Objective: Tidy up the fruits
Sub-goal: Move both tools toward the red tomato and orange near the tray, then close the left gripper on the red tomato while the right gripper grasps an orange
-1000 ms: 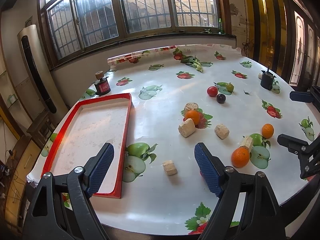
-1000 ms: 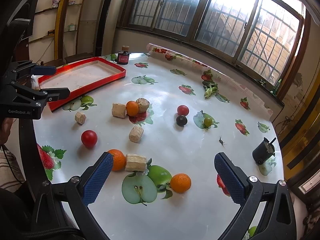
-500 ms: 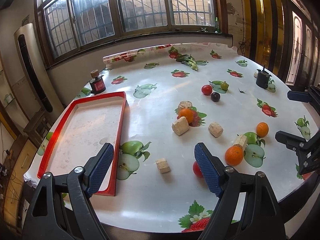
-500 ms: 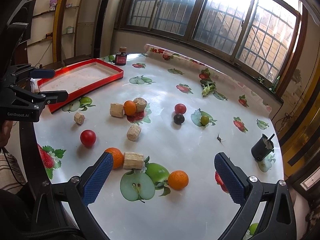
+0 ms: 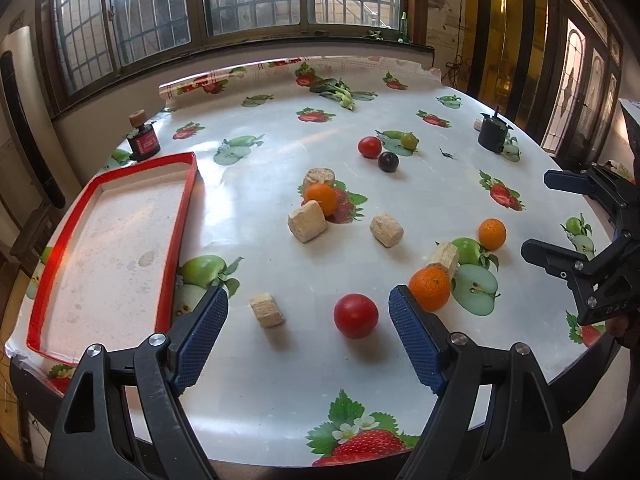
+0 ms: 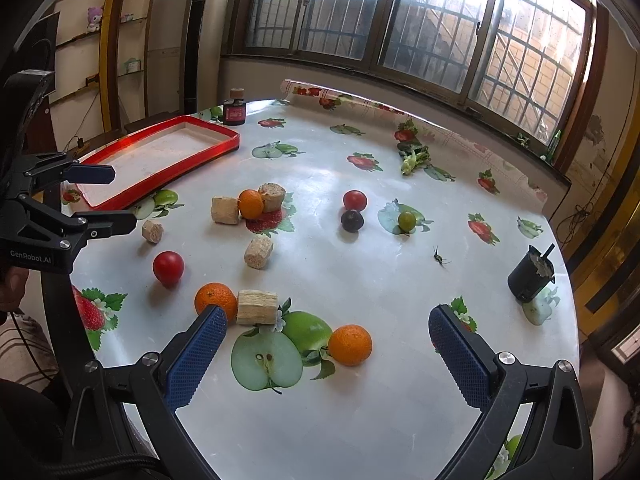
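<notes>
A red-rimmed tray (image 5: 188,216) (image 6: 216,148) lies at the table's left. Loose fruit lies on the fruit-print cloth: a red tomato (image 5: 356,315) (image 6: 168,267), three oranges (image 5: 430,287) (image 5: 492,233) (image 5: 320,198), a second tomato (image 5: 369,147), a dark plum (image 5: 388,161) and a green grape (image 5: 409,140). My left gripper (image 5: 308,336) is open and empty, above the near edge, with the red tomato ahead between its fingers. My right gripper (image 6: 326,344) is open and empty, above an orange (image 6: 350,345).
Several cork-like blocks (image 5: 307,222) (image 5: 386,230) (image 5: 267,310) (image 5: 444,256) lie among the fruit. A dark jar (image 5: 143,143) stands behind the tray, a black cup (image 5: 493,136) at the far right, green stems (image 5: 338,92) at the back. The table is round with edges close by.
My left gripper has shifted right and lower toward the table, so the red tomato now shows between its fingers. My right gripper has moved slightly forward. Both stay open.
</notes>
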The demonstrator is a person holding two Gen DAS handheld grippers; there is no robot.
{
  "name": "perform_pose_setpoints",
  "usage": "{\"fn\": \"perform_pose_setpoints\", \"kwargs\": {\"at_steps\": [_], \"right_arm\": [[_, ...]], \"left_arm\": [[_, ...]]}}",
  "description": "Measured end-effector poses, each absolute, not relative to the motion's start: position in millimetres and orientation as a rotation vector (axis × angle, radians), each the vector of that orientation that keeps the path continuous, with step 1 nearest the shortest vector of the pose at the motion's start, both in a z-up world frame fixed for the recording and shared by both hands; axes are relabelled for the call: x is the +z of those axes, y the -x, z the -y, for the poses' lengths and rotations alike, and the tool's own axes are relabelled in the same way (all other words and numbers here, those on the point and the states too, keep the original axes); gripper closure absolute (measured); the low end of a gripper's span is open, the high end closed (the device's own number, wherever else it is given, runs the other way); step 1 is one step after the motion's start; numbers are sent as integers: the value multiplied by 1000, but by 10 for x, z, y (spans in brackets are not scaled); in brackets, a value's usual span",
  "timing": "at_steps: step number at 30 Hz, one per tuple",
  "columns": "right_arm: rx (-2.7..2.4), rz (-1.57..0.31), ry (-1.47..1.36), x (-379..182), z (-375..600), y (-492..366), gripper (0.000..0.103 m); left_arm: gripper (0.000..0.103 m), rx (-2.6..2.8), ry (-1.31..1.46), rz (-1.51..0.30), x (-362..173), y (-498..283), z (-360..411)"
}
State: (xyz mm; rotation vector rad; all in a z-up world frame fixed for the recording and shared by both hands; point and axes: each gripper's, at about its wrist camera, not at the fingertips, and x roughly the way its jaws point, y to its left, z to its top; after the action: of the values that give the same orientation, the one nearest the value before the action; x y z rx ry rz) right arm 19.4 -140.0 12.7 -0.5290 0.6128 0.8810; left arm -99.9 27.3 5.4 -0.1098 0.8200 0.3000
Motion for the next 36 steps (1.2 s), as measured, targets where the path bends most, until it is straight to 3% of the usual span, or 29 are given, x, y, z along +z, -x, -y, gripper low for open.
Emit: {"fn": "perform_pose_setpoints", "kwargs": {"at_steps": [7,13,16,18,22,23,25,36], "right_arm": [[881,-747,479,-132,1414,-463,5],[894,-837,455,-283,1353,-646,24],[896,-875,456,-379,1315,-701,33],[897,-898,456,-433,1298,-740,40],[868,-947,447,-542,1304,-842,56],[864,-939,436,-538,1322,-852,61],[856,-945,423,-535,1349,-875,67],[918,-891,361,-200,1263,-653,68]], "left_arm": [[20,246,148,-879,-146,898,-264],[20,220,118,-925,-269,771,-207],[34,204,119,-956,-350,716,-209],[54,185,130,-977,-411,686,-227],[66,151,120,-976,-453,671,-200],[73,138,121,-974,-450,670,-194],[73,133,126,-974,-445,673,-196],[73,143,163,-913,-204,831,-373]]}}
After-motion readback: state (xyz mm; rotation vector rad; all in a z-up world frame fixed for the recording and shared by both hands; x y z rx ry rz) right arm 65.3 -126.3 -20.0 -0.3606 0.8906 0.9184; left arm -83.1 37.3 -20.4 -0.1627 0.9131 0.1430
